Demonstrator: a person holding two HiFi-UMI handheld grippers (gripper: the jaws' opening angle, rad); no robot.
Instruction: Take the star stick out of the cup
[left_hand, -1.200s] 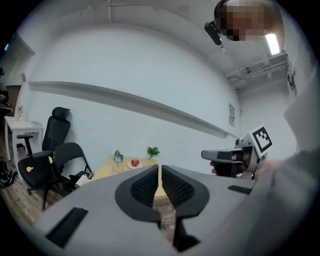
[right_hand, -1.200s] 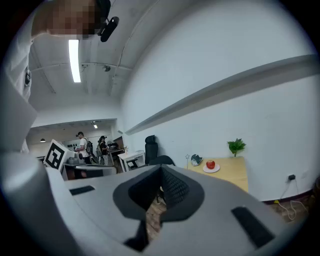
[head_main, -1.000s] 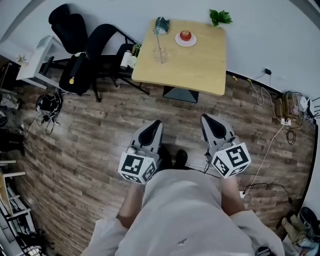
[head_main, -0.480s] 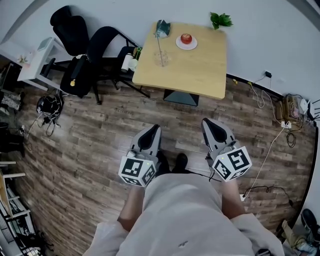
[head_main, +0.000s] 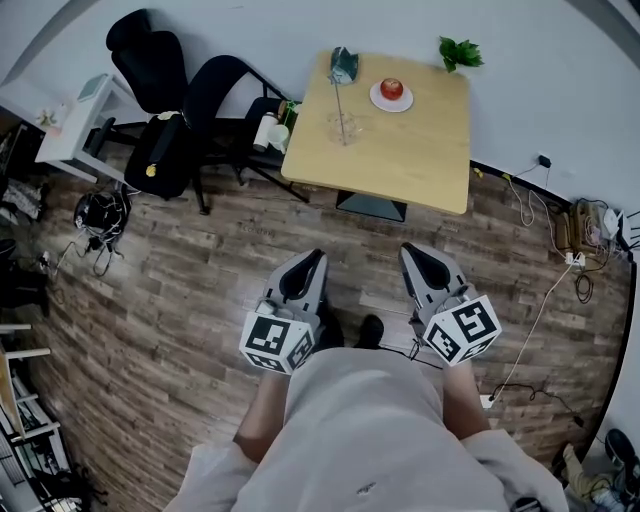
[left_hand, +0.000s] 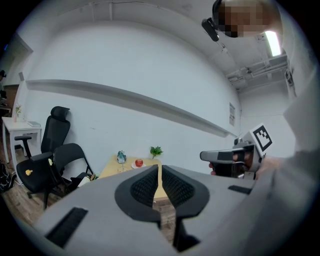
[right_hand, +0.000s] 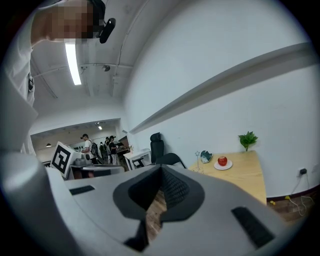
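Note:
The star stick (head_main: 340, 98) stands in a clear glass cup (head_main: 344, 126) on the far left part of a wooden table (head_main: 410, 150). In the right gripper view the star stick (right_hand: 197, 159) and cup (right_hand: 198, 170) look small and distant. My left gripper (head_main: 313, 258) and right gripper (head_main: 413, 251) hang side by side over the wood floor, well short of the table. Both are shut and hold nothing. Each points toward the table, as the left gripper (left_hand: 159, 167) and right gripper (right_hand: 161, 169) show in their own views.
A red apple on a white plate (head_main: 391, 92), a teal object (head_main: 344, 65) and a small green plant (head_main: 460, 52) share the table. Black chairs (head_main: 185, 110) and a bottle (head_main: 267, 130) stand left of it. Cables (head_main: 545, 290) trail over the floor at right. People stand far off (right_hand: 87, 145).
The table sits a little lower and further right in the head view, so the camera has shifted. Both grippers keep their place and stay shut.

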